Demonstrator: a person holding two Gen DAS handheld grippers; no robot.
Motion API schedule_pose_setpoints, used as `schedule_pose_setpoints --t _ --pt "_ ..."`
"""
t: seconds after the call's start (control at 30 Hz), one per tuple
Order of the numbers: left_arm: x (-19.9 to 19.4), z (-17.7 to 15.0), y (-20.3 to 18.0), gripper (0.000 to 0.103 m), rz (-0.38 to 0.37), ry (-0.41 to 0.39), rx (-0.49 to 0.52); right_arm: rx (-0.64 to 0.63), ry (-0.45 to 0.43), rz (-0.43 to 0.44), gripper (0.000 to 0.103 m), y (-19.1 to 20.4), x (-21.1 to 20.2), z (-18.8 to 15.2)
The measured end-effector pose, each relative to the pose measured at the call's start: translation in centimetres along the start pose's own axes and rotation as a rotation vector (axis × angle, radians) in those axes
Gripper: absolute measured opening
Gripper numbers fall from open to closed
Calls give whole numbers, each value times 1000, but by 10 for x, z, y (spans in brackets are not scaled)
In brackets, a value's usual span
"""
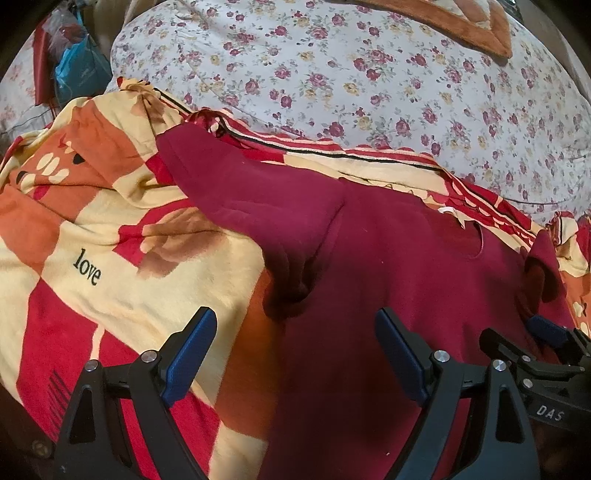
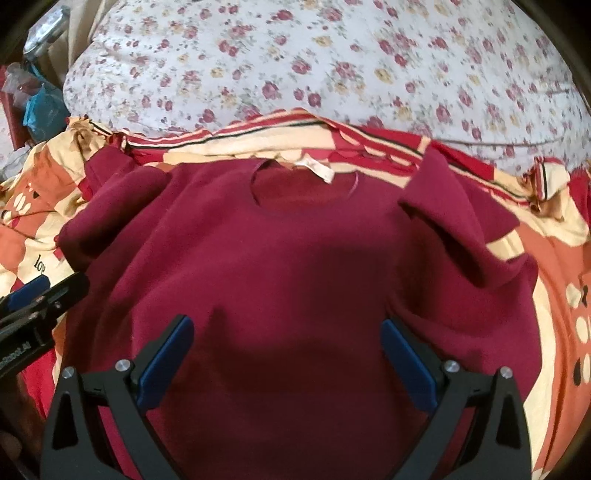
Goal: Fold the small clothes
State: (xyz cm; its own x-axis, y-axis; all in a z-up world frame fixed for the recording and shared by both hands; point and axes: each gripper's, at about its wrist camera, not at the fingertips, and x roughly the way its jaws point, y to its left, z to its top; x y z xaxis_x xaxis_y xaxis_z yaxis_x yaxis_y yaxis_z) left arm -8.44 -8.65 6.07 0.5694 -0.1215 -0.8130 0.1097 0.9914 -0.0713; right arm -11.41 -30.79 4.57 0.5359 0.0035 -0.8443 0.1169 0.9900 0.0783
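A small maroon sweater [image 2: 295,258] lies flat on a patterned blanket [image 1: 110,240], neck hole with a white label [image 2: 317,170] at the far side. Both sleeves are spread out; the left sleeve [image 1: 258,199] reaches up to the left. My left gripper [image 1: 295,350] is open and empty, hovering over the sweater's left edge. My right gripper [image 2: 288,354] is open and empty over the sweater's lower middle. The right gripper also shows in the left wrist view [image 1: 546,332], and the left gripper shows in the right wrist view [image 2: 33,295].
A white floral quilt [image 2: 332,74] lies bunched beyond the blanket. An orange-brown cushion [image 1: 461,26] sits at the far right. A blue bag [image 1: 74,70] and clutter are at the far left, off the bed.
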Motion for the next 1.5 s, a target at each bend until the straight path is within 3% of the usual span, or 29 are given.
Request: schedule_pose_setpoints --t 0.67,0.97,1.1,1.17,1.2,1.43,1.5 --pt "7 22 31 71 28 0 -43 -80 -4 38 102 33 2 13" --pt "15 38 62 71 -34 31 -134 -91 15 48 102 35 5 11" --pt "25 56 97 69 -64 25 -213 -83 23 62 102 33 7 10" --pt "31 70 114 54 -41 3 -242 -79 31 70 102 33 10 10" --pt "34 76 119 52 -28 0 -244 -78 37 75 103 32 11 9" --pt "71 132 163 52 1 -59 -319 -87 77 104 103 34 21 5" --pt "86 148 165 52 41 -64 -307 -86 81 109 103 33 22 4"
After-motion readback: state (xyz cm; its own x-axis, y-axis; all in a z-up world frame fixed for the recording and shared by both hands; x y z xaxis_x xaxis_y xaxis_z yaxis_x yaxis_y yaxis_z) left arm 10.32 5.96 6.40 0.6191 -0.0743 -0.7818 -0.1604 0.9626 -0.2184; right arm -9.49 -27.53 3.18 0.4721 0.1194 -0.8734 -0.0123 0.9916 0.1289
